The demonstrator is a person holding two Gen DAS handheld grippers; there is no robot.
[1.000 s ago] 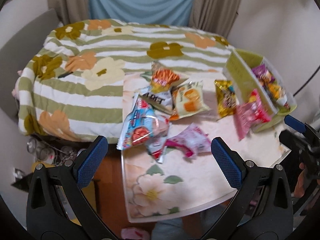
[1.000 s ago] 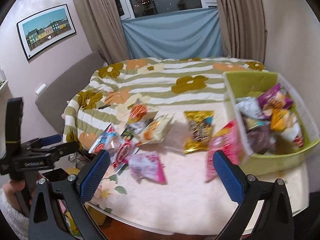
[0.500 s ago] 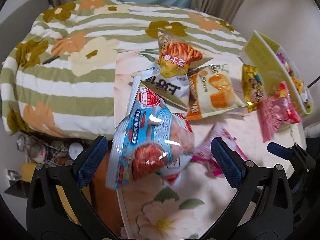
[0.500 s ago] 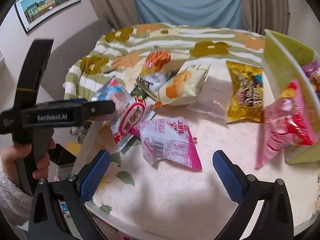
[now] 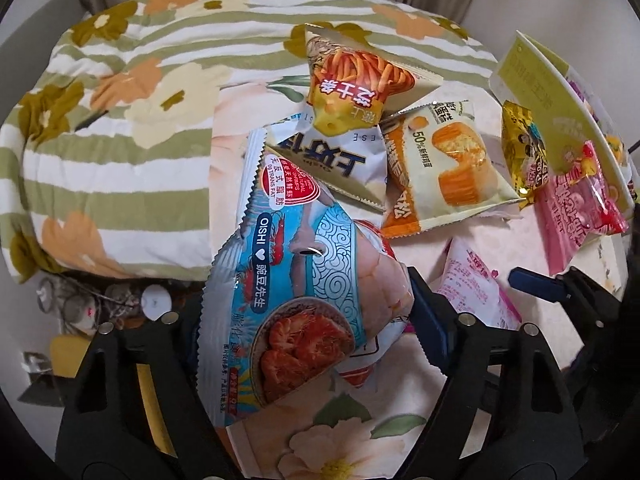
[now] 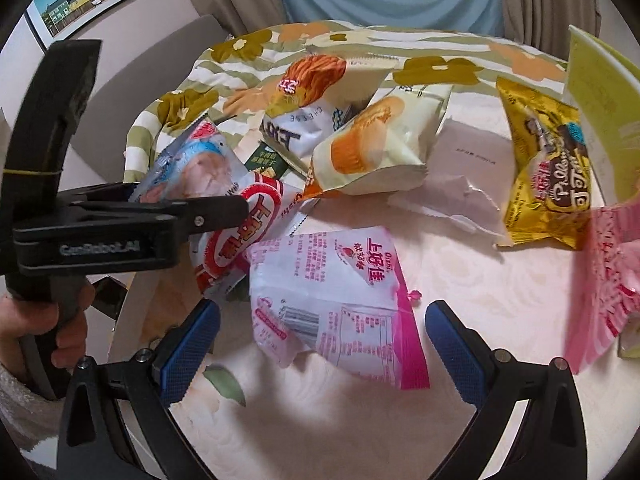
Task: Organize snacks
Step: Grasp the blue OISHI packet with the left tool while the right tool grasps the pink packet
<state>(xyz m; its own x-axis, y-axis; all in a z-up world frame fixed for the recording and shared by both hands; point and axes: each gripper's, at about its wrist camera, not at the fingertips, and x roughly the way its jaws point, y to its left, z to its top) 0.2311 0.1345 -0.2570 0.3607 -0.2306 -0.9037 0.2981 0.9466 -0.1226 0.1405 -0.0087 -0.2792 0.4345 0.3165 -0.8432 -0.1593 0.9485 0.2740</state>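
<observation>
My left gripper (image 5: 312, 332) has its fingers on both sides of the blue Oishi shrimp-chip bag (image 5: 296, 280) at the table's left edge; the bag fills the gap between them. It shows in the right wrist view (image 6: 192, 168), held by the left gripper (image 6: 180, 208). My right gripper (image 6: 320, 336) is open, its fingers on either side of the near end of a pink-and-white Oishi bag (image 6: 332, 304) lying flat. The green basket (image 5: 552, 92) stands at the right, with snacks inside.
On the table (image 6: 460, 280) lie an orange cheese-stick bag (image 5: 352, 84), a white cheese bag (image 5: 332, 160), a cake packet (image 5: 444, 164), a yellow Pillows bag (image 6: 552, 176) and a pink bag (image 6: 608, 280) against the basket. A striped floral blanket (image 5: 120, 128) lies behind.
Both grippers moved forward and down toward the snacks. The left gripper's fingers closed in around the blue shrimp-chip bag. The right gripper came over the pink-and-white bag, still open.
</observation>
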